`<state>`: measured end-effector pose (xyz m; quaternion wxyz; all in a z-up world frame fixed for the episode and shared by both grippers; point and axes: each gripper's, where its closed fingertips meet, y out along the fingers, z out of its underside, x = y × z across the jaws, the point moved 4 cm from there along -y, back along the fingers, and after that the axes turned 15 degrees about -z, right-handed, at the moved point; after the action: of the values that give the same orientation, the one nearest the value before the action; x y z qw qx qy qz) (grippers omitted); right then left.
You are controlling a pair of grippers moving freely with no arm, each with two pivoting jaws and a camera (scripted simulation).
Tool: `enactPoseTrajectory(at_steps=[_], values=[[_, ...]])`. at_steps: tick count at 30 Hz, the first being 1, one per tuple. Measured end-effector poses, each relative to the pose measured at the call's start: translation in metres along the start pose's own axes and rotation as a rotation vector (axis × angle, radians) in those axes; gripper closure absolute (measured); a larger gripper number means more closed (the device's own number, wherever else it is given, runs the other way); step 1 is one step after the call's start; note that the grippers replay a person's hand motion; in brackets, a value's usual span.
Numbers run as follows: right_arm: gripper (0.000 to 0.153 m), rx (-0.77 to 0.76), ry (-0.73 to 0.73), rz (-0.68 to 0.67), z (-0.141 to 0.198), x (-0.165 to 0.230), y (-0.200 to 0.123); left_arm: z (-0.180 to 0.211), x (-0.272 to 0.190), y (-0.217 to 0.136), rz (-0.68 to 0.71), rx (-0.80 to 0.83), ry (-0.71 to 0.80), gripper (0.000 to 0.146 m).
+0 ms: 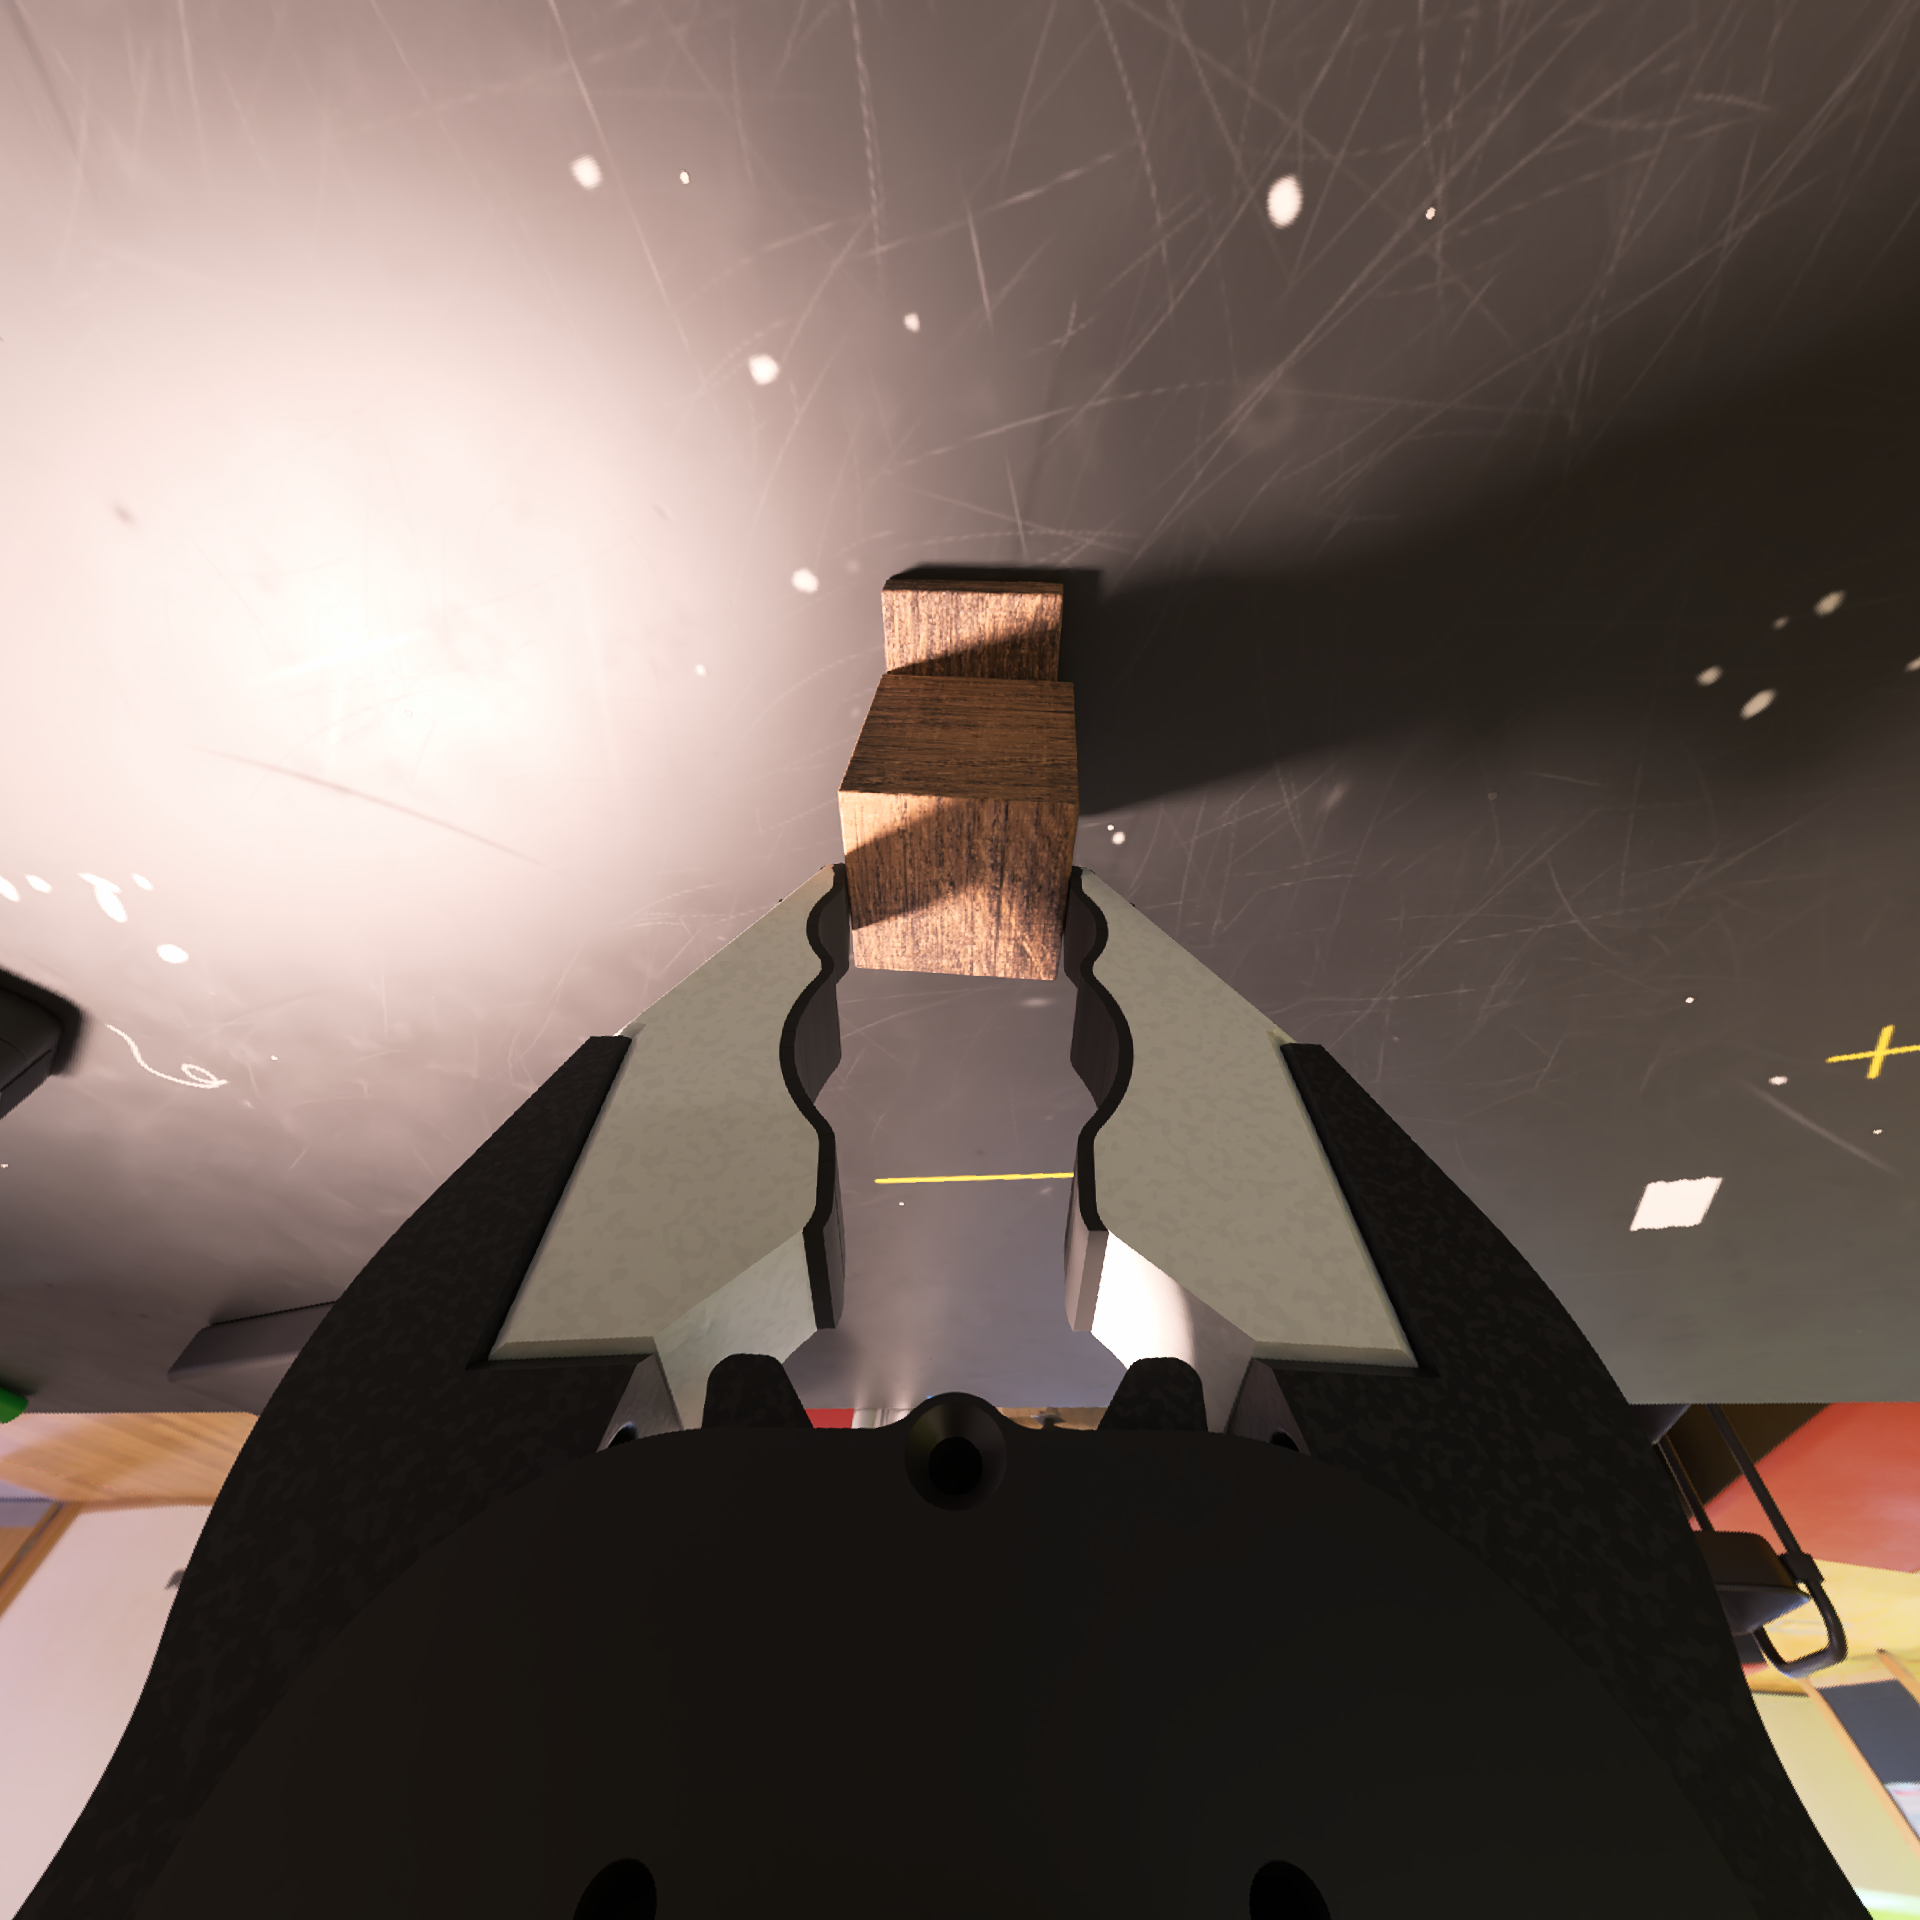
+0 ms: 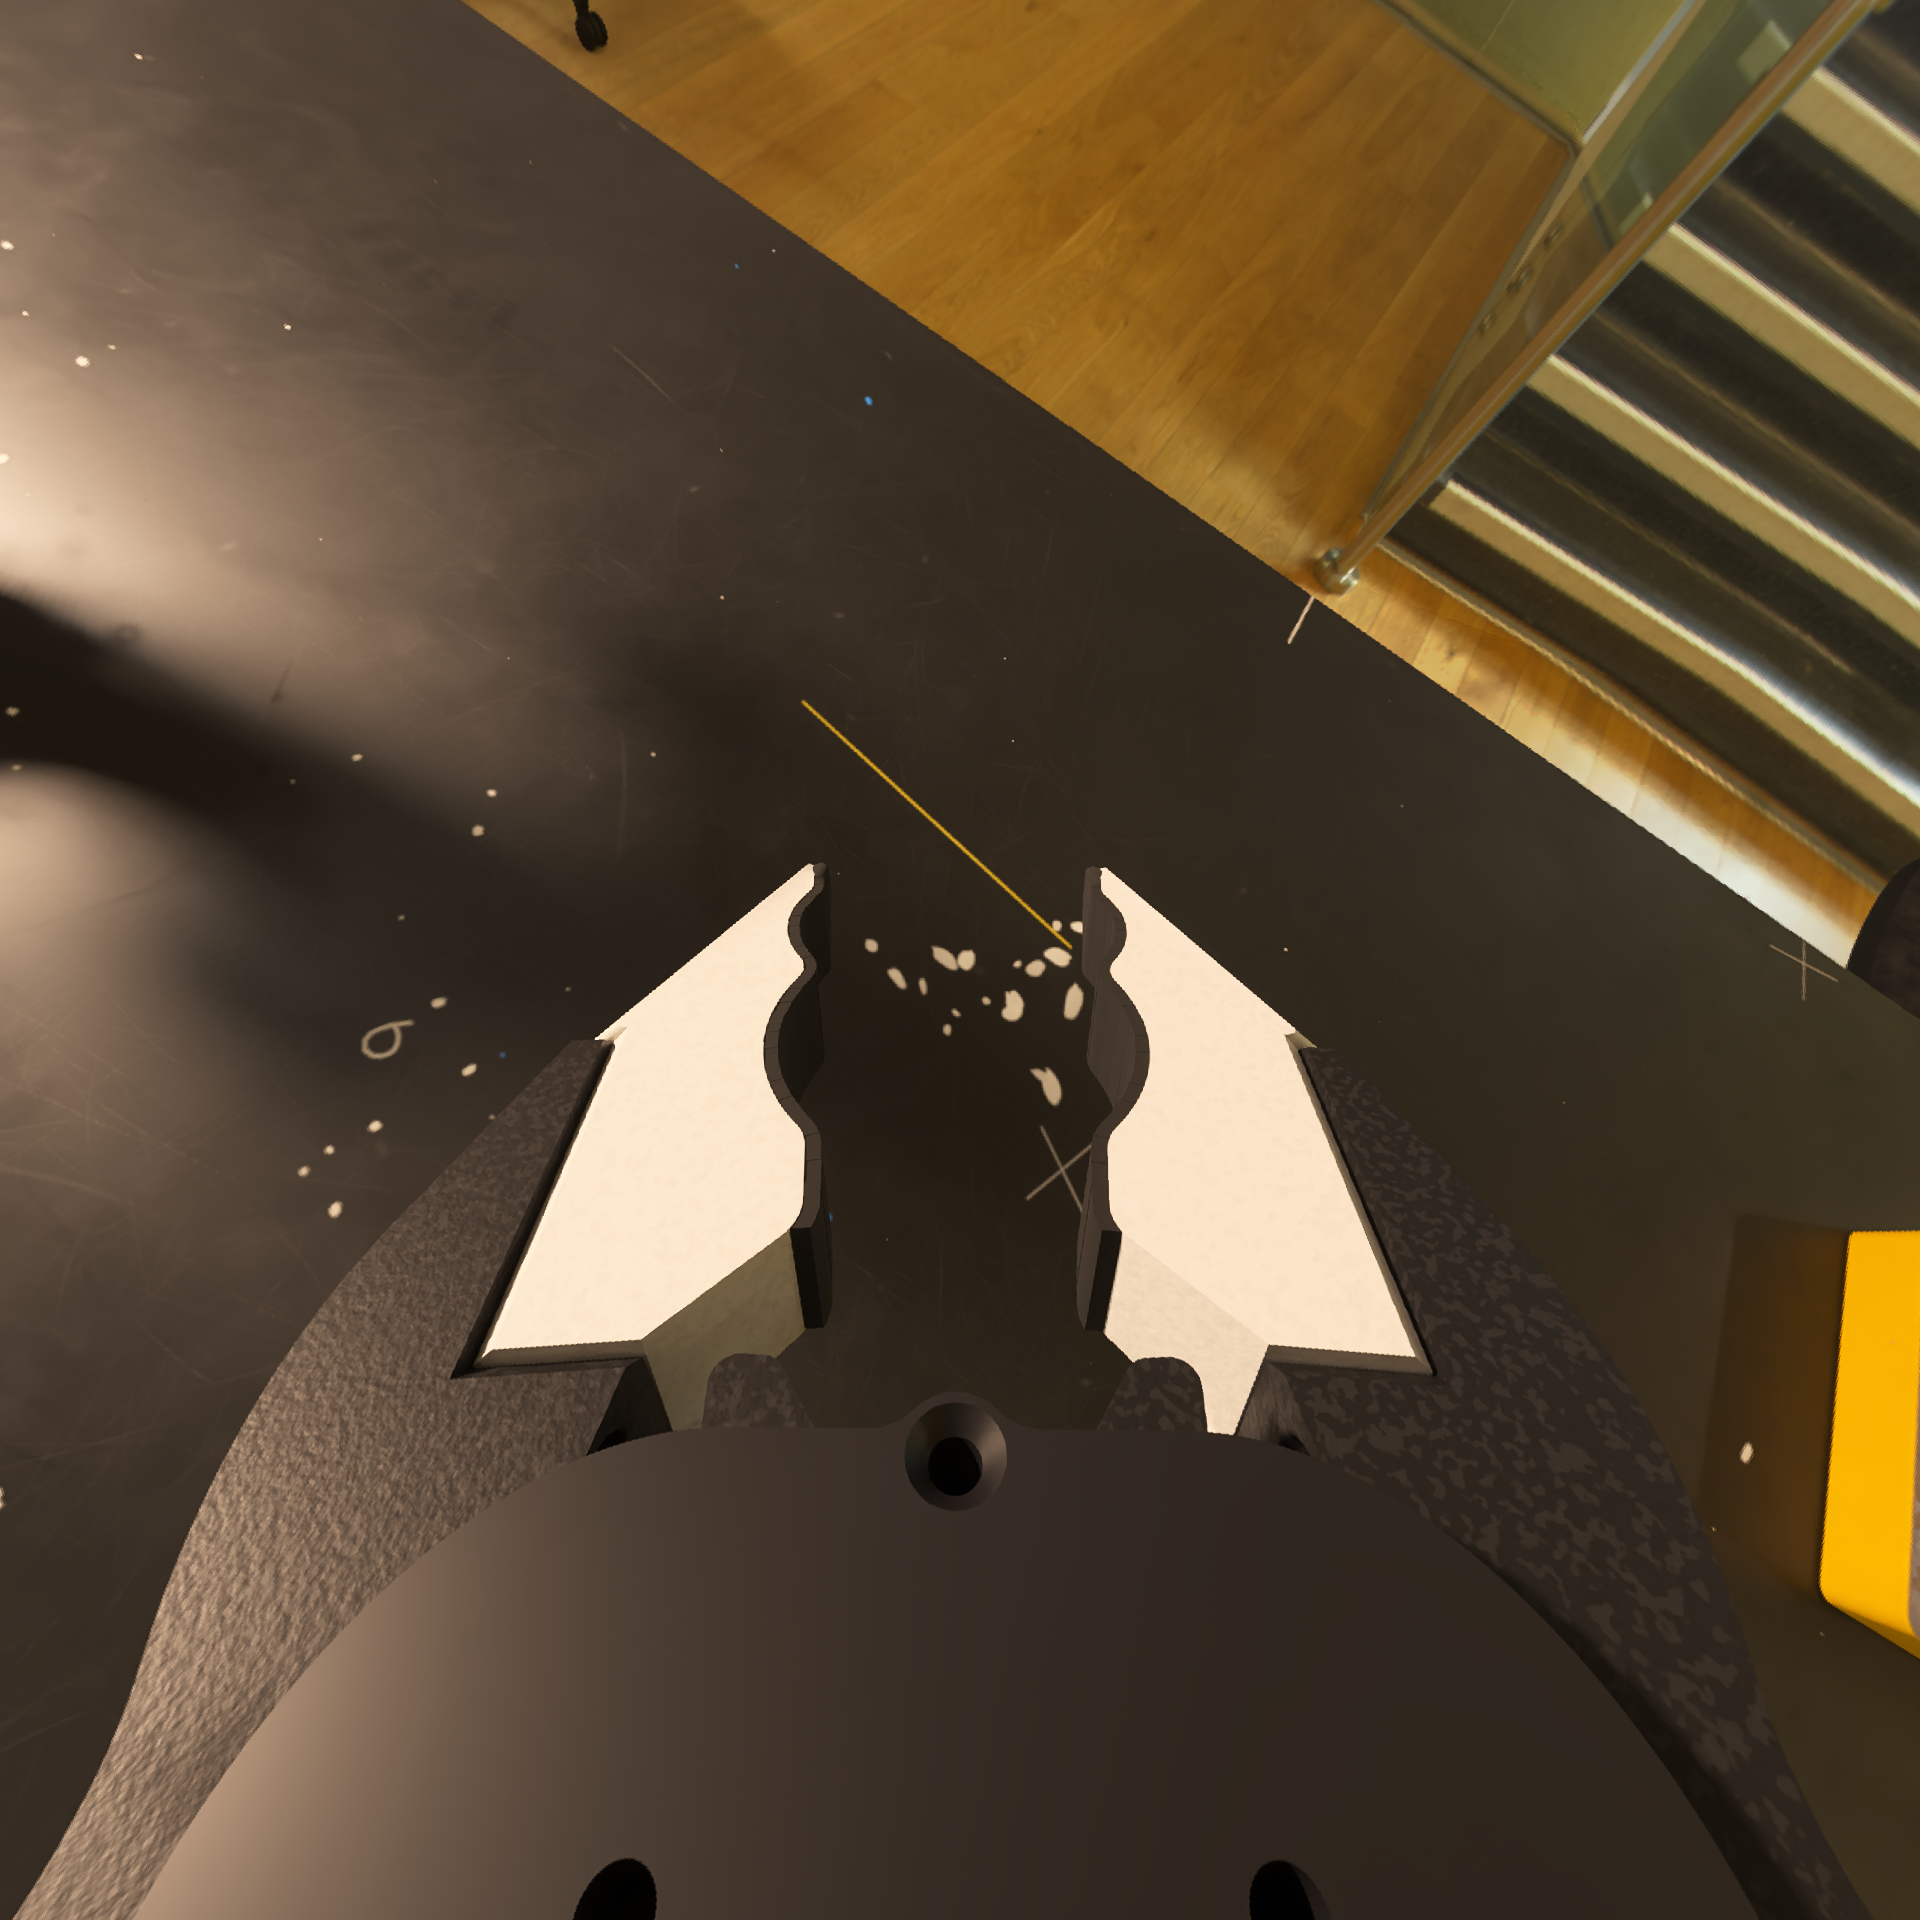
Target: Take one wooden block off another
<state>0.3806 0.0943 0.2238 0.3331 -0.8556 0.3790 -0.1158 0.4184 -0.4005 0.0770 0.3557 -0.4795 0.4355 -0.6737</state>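
nearest the lens in the left wrist view, the left tool (image 1: 958, 904) has its two pale fingers closed against the sides of the near wooden block (image 1: 961, 831), fingertips touching its left and right faces. that block sits in front of and partly over a second wooden block (image 1: 971, 629), which rests on the scratched dark desk (image 1: 416, 520) just behind it; whether the two blocks touch cannot be told from this angle. a thin yellow line (image 1: 975, 1177) crosses the desk between the fingers, a yellow cross (image 1: 1875, 1051) lies far right, and a white patch (image 1: 1675, 1203) lies below that.

in the right wrist view, the right tool (image 2: 956, 914) hangs over the desk with its fingers parted and nothing between them. white flecks (image 2: 977, 987) dot the desk there, and a yellow box (image 2: 1870, 1455) sits at the right edge.
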Motion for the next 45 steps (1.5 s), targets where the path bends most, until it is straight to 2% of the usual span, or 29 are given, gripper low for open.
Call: enactPoseTrajectory(at_steps=[4, 11, 15, 20, 23, 27, 31, 34, 38, 45], values=[[0.104, 0.010, -0.002, -0.001, 0.001, 0.000, 0.001, 0.001, -0.004, -0.002, 0.010, 0.016, 0.015, 0.105], [0.104, 0.026, -0.009, 0.001, 0.002, 0.001, 0.002, -0.002, -0.001, -0.022, -0.036, -0.069, -0.011, 0.105], [0.104, 0.026, -0.009, 0.003, 0.002, 0.001, 0.002, 0.001, 0.004, -0.052, -0.104, -0.182, -0.056, 0.105], [0.104, 0.030, -0.010, 0.008, 0.003, 0.000, 0.002, 0.006, -0.013, -0.113, -0.205, -0.417, -0.046, 0.105], [0.104, 0.032, -0.019, 0.014, 0.002, 0.001, 0.001, 0.003, -0.049, -0.150, -0.261, -0.566, 0.080, 0.105], [0.104, 0.017, -0.024, 0.023, 0.001, 0.001, -0.004, -0.009, -0.114, -0.184, -0.253, -0.748, 0.347, 0.105], [0.104, 0.002, -0.013, 0.028, 0.001, -0.001, -0.012, -0.018, -0.181, -0.191, -0.157, -0.814, 0.643, 0.105], [0.104, -0.005, 0.002, 0.033, 0.003, -0.006, -0.016, -0.026, -0.215, -0.186, -0.120, -0.807, 0.787, 0.105], [0.104, -0.012, 0.021, 0.034, 0.006, -0.011, -0.019, -0.043, -0.241, -0.165, -0.091, -0.717, 0.879, 0.105], [0.104, -0.009, 0.039, 0.042, 0.009, -0.018, -0.019, -0.062, -0.263, -0.140, -0.017, -0.585, 0.897, 0.105]])
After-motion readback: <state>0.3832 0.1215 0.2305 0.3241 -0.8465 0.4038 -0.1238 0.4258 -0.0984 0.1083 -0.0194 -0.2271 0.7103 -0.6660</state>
